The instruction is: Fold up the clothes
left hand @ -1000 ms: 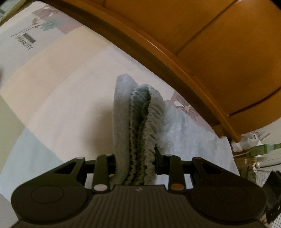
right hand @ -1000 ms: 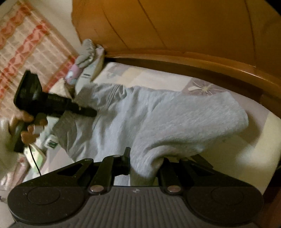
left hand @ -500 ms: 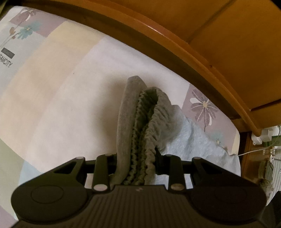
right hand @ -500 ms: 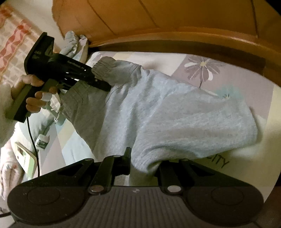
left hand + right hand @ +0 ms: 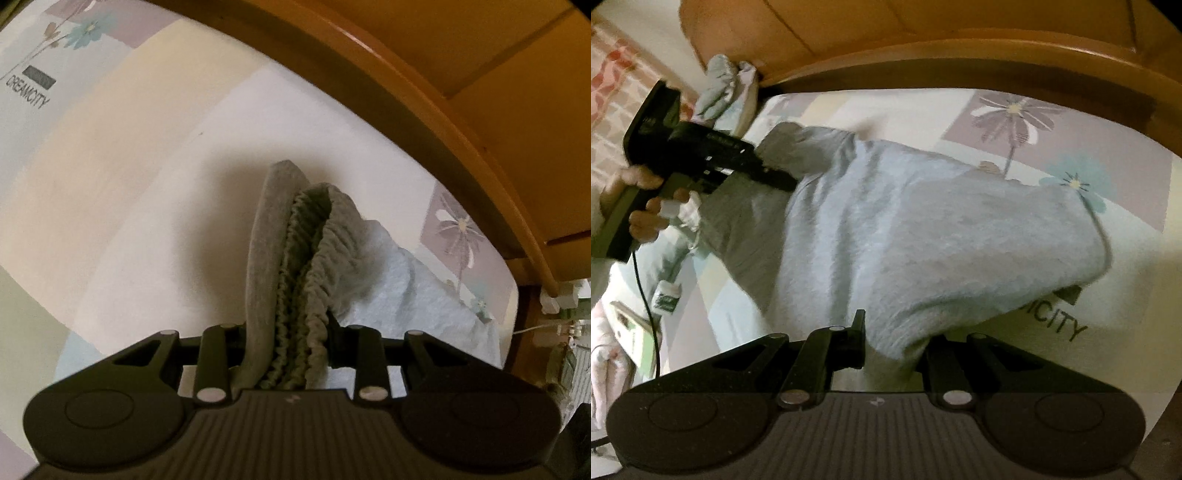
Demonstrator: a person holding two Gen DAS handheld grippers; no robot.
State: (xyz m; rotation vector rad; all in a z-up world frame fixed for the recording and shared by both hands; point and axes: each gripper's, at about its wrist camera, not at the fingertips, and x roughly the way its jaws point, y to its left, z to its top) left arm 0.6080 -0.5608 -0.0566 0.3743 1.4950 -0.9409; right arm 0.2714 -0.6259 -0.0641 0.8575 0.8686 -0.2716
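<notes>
Both grippers carry one grey garment (image 5: 923, 229) over the bed sheet (image 5: 129, 221), close to the wooden headboard (image 5: 480, 110). The left gripper (image 5: 286, 332) is clamped on a thick bunch of the ribbed elastic waistband (image 5: 314, 258), several layers stacked on edge between its pads; its jaws have just eased a little wider, yet the cloth between them looks pinched. The right gripper (image 5: 895, 332) is nearly closed on a thinner fold at the garment's near edge, and the fleecy body sags between the two holds toward the sheet, with one rounded end drooping at the right of that view. In the right wrist view the person's hand (image 5: 646, 206) shows on the left tool's handle.

The step in hand looks like laying the garment flat before the next fold. To do it well, bring both holds down together at the same height, keeping the cloth lightly taut between them so it lands without a crease (the sagging belly should touch first). Keep the waistband layers aligned, and set it clear of the headboard. Let go only once the fabric rests fully on the sheet, then smooth the drooping end
</notes>
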